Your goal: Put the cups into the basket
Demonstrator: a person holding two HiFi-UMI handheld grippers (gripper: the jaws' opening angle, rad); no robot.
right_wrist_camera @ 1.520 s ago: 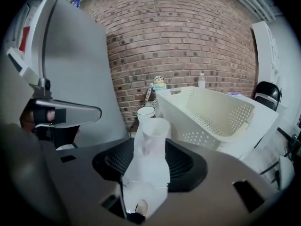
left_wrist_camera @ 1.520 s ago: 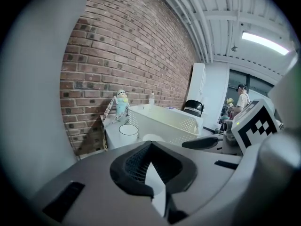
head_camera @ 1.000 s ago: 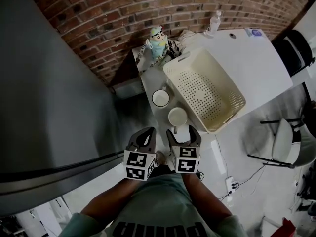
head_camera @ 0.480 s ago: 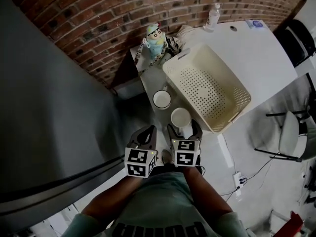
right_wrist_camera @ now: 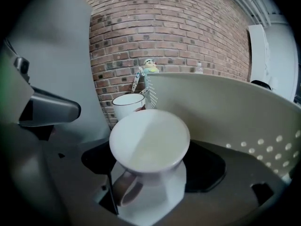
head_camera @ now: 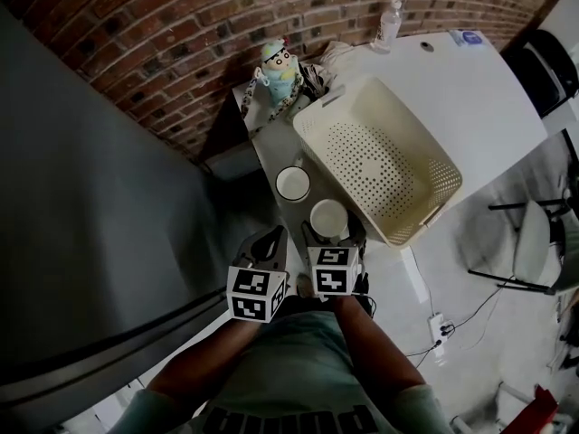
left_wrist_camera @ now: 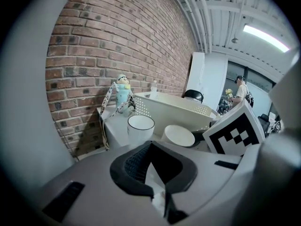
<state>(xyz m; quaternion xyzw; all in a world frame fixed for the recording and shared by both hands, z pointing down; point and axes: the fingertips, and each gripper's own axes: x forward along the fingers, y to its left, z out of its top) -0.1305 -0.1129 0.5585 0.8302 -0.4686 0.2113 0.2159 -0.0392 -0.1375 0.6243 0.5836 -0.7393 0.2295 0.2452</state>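
Two white cups stand on the narrow table (head_camera: 271,156) beside the cream perforated basket (head_camera: 434,165). The farther cup (head_camera: 293,183) has a dark rim. The nearer plain cup (head_camera: 328,217) has a handle and stands between the jaws of my right gripper (head_camera: 333,235). Those jaws have just been opening and stand wide, and their pads do not press the plain cup (right_wrist_camera: 149,140). My left gripper (head_camera: 269,240) is shut on nothing, short of the dark-rimmed cup (left_wrist_camera: 140,126). The basket is empty.
A toy figure (head_camera: 276,66) leans on the brick wall behind the basket, and a clear bottle (head_camera: 389,23) stands farther back. A tall grey cabinet (head_camera: 90,197) fills the left side. A chair (head_camera: 538,247) and cables lie on the floor to the right.
Both grippers have moved forward and down towards the cups. The right gripper's jaws now reach around the plain cup, which earlier stood just ahead of them.
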